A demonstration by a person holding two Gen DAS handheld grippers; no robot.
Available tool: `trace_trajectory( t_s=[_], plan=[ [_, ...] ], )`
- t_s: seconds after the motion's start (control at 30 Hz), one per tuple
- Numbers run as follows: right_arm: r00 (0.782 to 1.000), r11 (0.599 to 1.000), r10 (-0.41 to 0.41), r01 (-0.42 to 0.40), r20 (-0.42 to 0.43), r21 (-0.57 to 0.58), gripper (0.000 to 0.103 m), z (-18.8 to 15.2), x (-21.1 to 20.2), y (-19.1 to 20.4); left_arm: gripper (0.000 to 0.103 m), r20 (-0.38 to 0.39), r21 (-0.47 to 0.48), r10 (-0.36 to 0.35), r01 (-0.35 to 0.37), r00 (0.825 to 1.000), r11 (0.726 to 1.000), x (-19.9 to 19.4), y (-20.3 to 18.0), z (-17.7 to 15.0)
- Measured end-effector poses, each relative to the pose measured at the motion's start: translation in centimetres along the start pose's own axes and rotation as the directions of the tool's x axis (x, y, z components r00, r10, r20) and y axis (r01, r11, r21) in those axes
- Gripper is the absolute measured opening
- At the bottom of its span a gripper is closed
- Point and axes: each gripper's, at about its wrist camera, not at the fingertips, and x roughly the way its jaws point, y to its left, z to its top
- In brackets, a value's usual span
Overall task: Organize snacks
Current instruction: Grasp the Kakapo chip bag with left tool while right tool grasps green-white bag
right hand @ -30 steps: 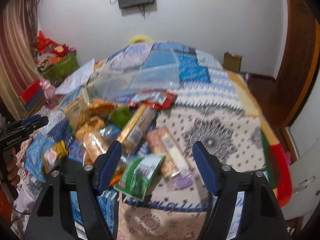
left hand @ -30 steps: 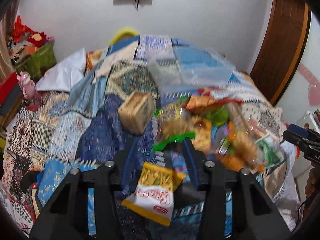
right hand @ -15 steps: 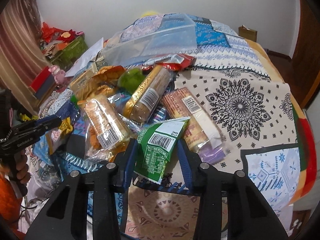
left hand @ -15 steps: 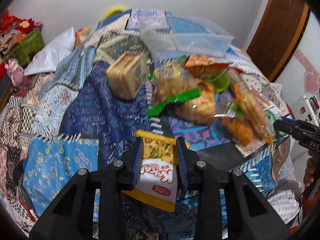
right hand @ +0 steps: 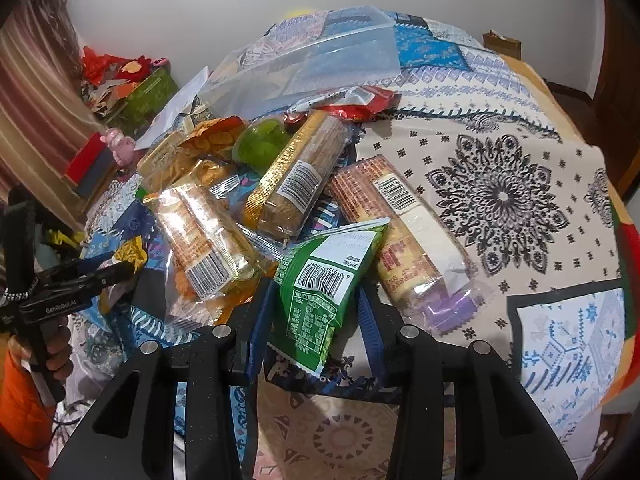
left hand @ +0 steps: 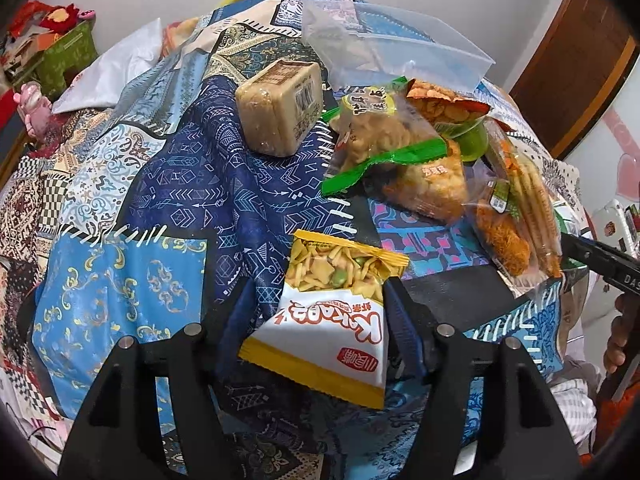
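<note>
My left gripper (left hand: 316, 312) is shut on a yellow and white snack packet (left hand: 328, 320) that lies on the patchwork bedspread (left hand: 120, 280). My right gripper (right hand: 316, 304) is shut on a green snack packet (right hand: 324, 280) at the near edge of a pile of snacks. The pile holds a gold-wrapped biscuit roll (right hand: 296, 176), a long orange cracker pack (right hand: 404, 236), a clear pack of crackers (right hand: 204, 232) and a green jelly cup (right hand: 260, 144). A tan block pack (left hand: 280, 108) sits apart in the left wrist view. A clear plastic box (left hand: 396, 48) stands behind the pile.
A green box with red toys (right hand: 148, 92) and a pink figure (right hand: 120, 146) stand off the bed's left side. A wooden door (left hand: 576, 60) is at the right. The white mandala-patterned cloth (right hand: 500, 200) spreads right of the pile.
Both grippers came down toward the bed and closed: the left one on the yellow packet, the right one on the green packet. Both were open a second ago.
</note>
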Motion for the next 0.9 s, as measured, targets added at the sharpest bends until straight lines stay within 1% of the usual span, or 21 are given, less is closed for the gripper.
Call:
trace_trajectory(
  t_s=[0.07, 0.13, 0.23, 0.37, 0.4, 0.47, 0.53, 0.63, 0.7, 0.83, 0.9],
  plan=[
    [1.0, 1.0, 0.019, -0.019, -0.005, 0.012, 0.038, 0.1, 0.2, -0.2, 0.065, 0.003, 0.018, 0.002, -0.002, 1.0, 1.0, -0.2, -0.4, -0.2],
    [1.0, 1.0, 0.021, -0.021, 0.001, 0.012, 0.037, 0.2, 0.3, -0.1, 0.065, -0.001, 0.034, 0.017, -0.017, 1.0, 0.999, -0.2, -0.7, -0.3],
    [1.0, 1.0, 0.015, -0.015, 0.011, -0.003, 0.035, 0.0, 0.2, 0.2, 0.065, 0.003, 0.028, 0.025, -0.025, 1.0, 0.999, -0.8, -0.7, -0.4],
    [1.0, 1.0, 0.004, -0.004, 0.016, -0.016, 0.035, 0.1, 0.1, 0.3, 0.065, 0.071, 0.007, 0.024, -0.024, 0.997, 1.0, -2.8, -0.5, -0.1],
    [1.0, 1.0, 0.007, -0.007, 0.016, -0.014, 0.035, 0.1, 0.1, 0.2, 0.065, 0.095, 0.009, 0.007, -0.008, 0.995, 1.0, -3.5, -0.6, 0.0],
    [1.0, 1.0, 0.012, -0.012, 0.015, -0.008, 0.035, 0.1, 0.1, 0.1, 0.065, 0.112, 0.026, -0.015, 0.012, 0.994, 1.0, -3.8, -0.8, 0.2],
    [1.0, 1.0, 0.017, -0.017, 0.015, -0.002, 0.035, 0.1, 0.1, 0.0, 0.065, 0.103, 0.054, -0.019, 0.014, 0.995, 0.998, -3.4, -1.4, 0.4],
    [1.0, 1.0, 0.018, -0.018, 0.016, -0.001, 0.034, 0.0, 0.0, 0.1, 0.065, 0.044, 0.063, -0.027, 0.024, 0.999, 0.998, -1.6, -1.5, 0.3],
    [1.0, 1.0, 0.02, -0.02, 0.017, 0.001, 0.034, 0.0, -0.1, 0.0, 0.065, 0.013, 0.061, -0.01, 0.009, 1.0, 0.998, -0.5, -1.3, 0.1],
    [1.0, 1.0, 0.023, -0.023, 0.016, 0.002, 0.034, 0.0, -0.1, -0.1, 0.065, -0.021, 0.062, -0.003, 0.004, 1.0, 0.998, 0.5, -1.2, -0.4],
    [1.0, 1.0, 0.023, -0.023, 0.009, -0.001, 0.034, 0.0, 0.0, -0.1, 0.065, -0.022, 0.076, 0.007, -0.005, 1.0, 0.997, 0.7, -1.5, -0.5]
  ],
)
